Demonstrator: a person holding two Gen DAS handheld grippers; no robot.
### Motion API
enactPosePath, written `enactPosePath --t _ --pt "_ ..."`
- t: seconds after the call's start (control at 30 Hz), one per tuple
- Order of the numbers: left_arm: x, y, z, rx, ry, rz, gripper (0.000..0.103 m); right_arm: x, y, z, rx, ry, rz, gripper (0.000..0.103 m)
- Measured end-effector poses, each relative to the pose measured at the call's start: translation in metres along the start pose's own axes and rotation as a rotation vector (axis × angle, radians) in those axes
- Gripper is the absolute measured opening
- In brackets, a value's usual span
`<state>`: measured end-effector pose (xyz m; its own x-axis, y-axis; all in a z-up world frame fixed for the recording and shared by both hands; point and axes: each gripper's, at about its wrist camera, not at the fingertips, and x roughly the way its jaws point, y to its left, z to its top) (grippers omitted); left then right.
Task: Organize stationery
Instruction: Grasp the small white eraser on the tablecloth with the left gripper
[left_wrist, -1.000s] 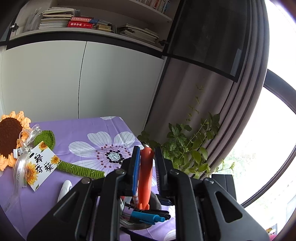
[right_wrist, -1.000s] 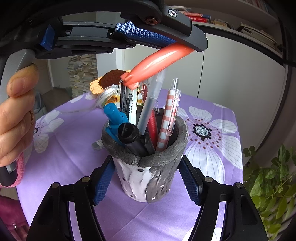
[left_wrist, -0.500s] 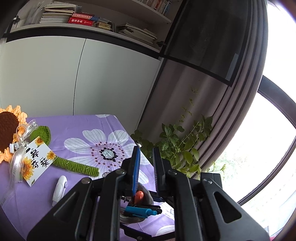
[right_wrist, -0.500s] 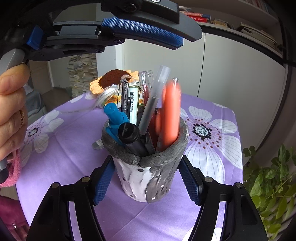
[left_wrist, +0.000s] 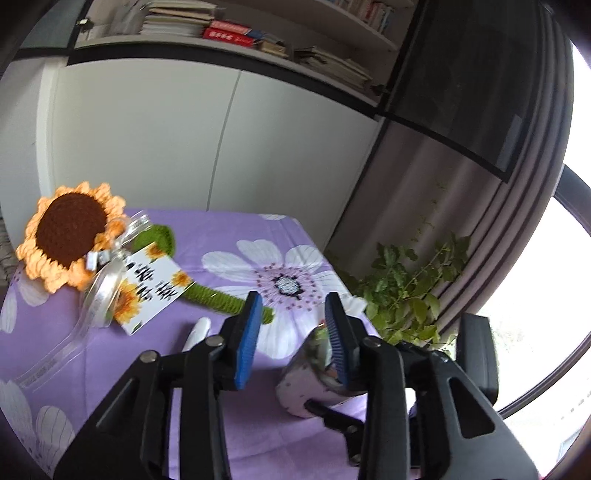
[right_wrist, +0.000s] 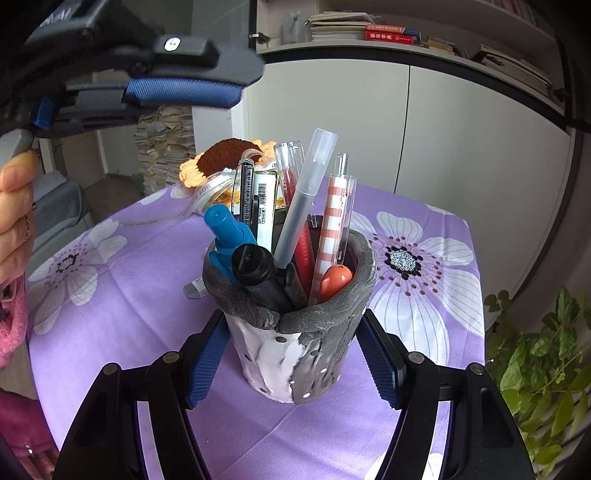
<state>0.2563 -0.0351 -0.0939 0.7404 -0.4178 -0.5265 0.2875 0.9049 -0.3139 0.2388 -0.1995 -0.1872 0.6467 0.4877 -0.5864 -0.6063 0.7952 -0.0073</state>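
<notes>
A grey and white pen holder (right_wrist: 291, 343) stands on the purple flowered tablecloth (right_wrist: 122, 302), full of pens. A coral orange pen (right_wrist: 334, 280) sits low inside it at the right. My right gripper (right_wrist: 291, 360) has its jaws around the holder's sides. My left gripper (left_wrist: 291, 332) is open and empty; in the right wrist view it hovers at the upper left (right_wrist: 184, 88), above and left of the holder. The holder also shows in the left wrist view (left_wrist: 306, 376), behind the right finger. A white eraser (left_wrist: 197, 332) lies on the cloth.
A crocheted sunflower (left_wrist: 70, 236) with a green stem, ribbon and card lies at the table's far left. A leafy plant (left_wrist: 406, 291) stands past the table's right edge. White cabinets (left_wrist: 184, 140) with book shelves are behind. The eraser also shows left of the holder (right_wrist: 195, 290).
My left gripper opened and let go of the orange pen, which dropped into the holder. The left gripper then lifted and moved away to the left. The right gripper stayed on the holder.
</notes>
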Motion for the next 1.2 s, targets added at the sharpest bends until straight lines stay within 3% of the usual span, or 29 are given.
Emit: enactPosePath --t 0.17,0.3,0.57,0.83,0.9,1.03,1.2 --pt "0.020 0.028 -0.031 -0.026 0.153 0.107 0.037 0.000 0.000 0.000 0.000 0.000 0.000 0.071" --pt "0.043 0.034 -0.054 -0.012 0.267 0.146 0.035 0.000 0.000 0.000 0.000 0.001 0.000 0.071" --pt "0.081 0.037 -0.062 0.052 0.345 0.244 0.031 0.000 0.001 0.000 0.000 0.002 0.000 0.071" --pt "0.102 0.051 -0.053 0.025 0.352 0.277 0.029 0.001 0.000 -0.001 0.000 0.002 0.001 0.071" --pt "0.103 0.050 -0.051 0.034 0.358 0.278 0.015 0.001 0.000 0.000 0.000 0.002 0.001 0.071" --pt "0.094 0.047 -0.053 0.015 0.373 0.226 0.014 0.001 0.000 0.000 0.000 0.002 0.001 0.071" --pt "0.061 0.040 -0.051 0.027 0.301 0.214 0.014 0.001 0.000 0.000 0.000 0.003 0.001 0.071"
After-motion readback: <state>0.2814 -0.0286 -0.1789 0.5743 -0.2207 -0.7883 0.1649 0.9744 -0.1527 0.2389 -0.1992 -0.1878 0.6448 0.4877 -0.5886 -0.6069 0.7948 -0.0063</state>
